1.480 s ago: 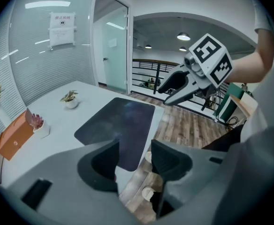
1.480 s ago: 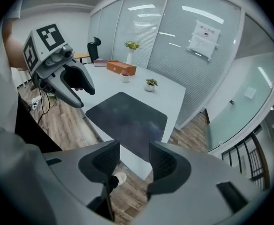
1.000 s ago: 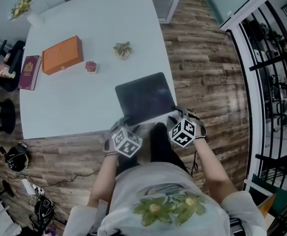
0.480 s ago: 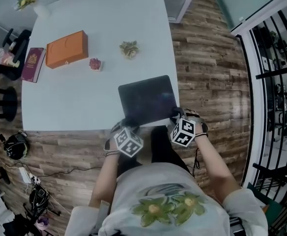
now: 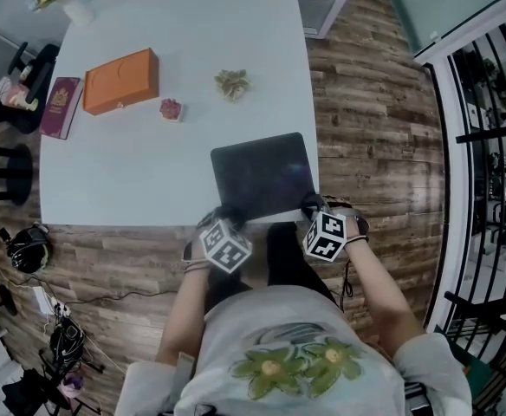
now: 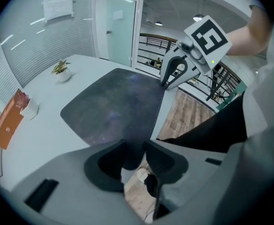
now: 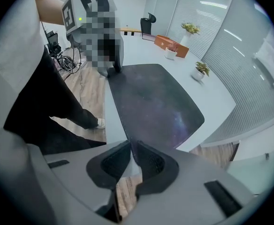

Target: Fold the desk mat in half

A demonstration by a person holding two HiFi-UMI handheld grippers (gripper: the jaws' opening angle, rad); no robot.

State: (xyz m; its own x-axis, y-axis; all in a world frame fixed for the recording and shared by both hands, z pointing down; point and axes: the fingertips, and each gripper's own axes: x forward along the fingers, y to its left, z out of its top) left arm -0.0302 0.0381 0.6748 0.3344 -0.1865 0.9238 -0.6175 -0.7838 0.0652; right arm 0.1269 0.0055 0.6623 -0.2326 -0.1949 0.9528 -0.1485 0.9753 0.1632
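The dark desk mat (image 5: 262, 176) lies flat on the white table (image 5: 149, 172), its near edge along the table's front edge. My left gripper (image 5: 227, 218) is at the mat's near left corner. In the left gripper view that corner lies between the jaws (image 6: 134, 151), which have just been closing and still stand apart. My right gripper (image 5: 310, 204) is at the near right corner. Its jaws (image 7: 131, 149) have just been closing and now pinch the mat's corner in a thin gap. Both grippers point steeply down.
An orange box (image 5: 121, 81), a dark red book (image 5: 59, 107) and two small plants (image 5: 232, 83) (image 5: 170, 109) sit further back on the table. The table's right edge borders wooden floor (image 5: 366, 128). Beyond it runs a black railing (image 5: 487, 146). Cables and headphones (image 5: 28, 250) lie on the floor at left.
Both grippers stay at the mat's near corners. The right gripper's marker cube has turned a little. The mat lies flat as before.
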